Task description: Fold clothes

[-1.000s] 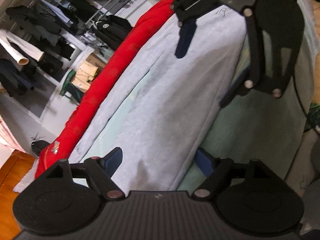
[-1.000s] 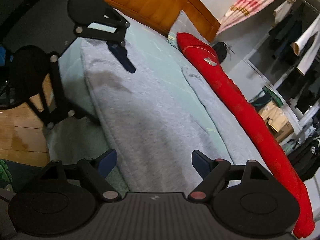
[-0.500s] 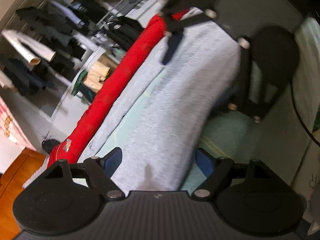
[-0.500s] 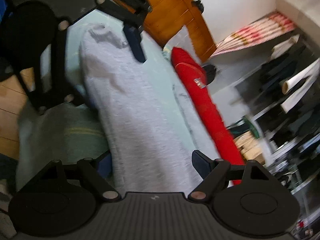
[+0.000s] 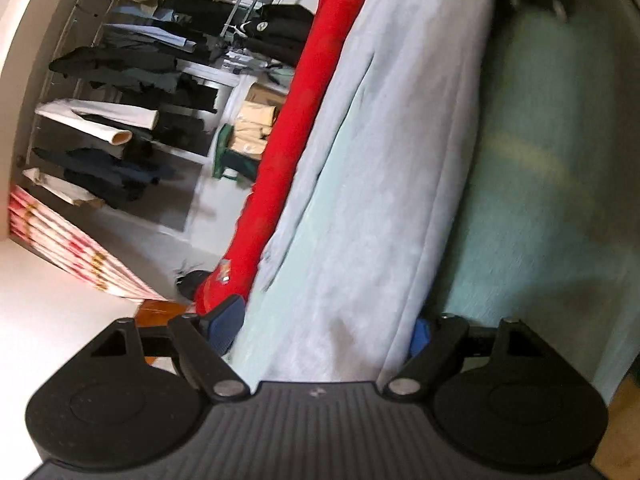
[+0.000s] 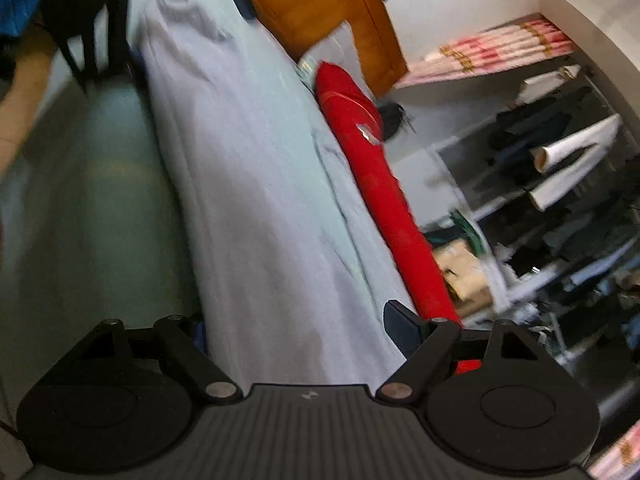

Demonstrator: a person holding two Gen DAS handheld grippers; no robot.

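A light grey garment [image 5: 400, 160] lies stretched lengthwise on a pale green bed sheet [image 5: 552, 168]. My left gripper [image 5: 322, 328] stands open at one end of it, with the cloth running between the blue fingertips [image 5: 224, 322] and no pad pressing on it. At the opposite end my right gripper [image 6: 298, 332] is also open over the same grey garment [image 6: 256, 200]. Its right fingertip [image 6: 400, 330] shows, but the left one is mostly hidden behind the cloth's edge. The pictures are motion-blurred.
A long red bolster [image 5: 296, 120] [image 6: 380, 200] lies along the far side of the bed. A wooden headboard [image 6: 320, 12] stands at one end. Open wardrobe racks with hanging clothes [image 5: 132, 72] [image 6: 560, 160] and cardboard boxes [image 5: 252, 128] fill the space beyond.
Both grippers have sunk and rolled, closing in on the garment's two ends. Each one has slid towards the top edge of the other's view. The jaws stand as wide as before.
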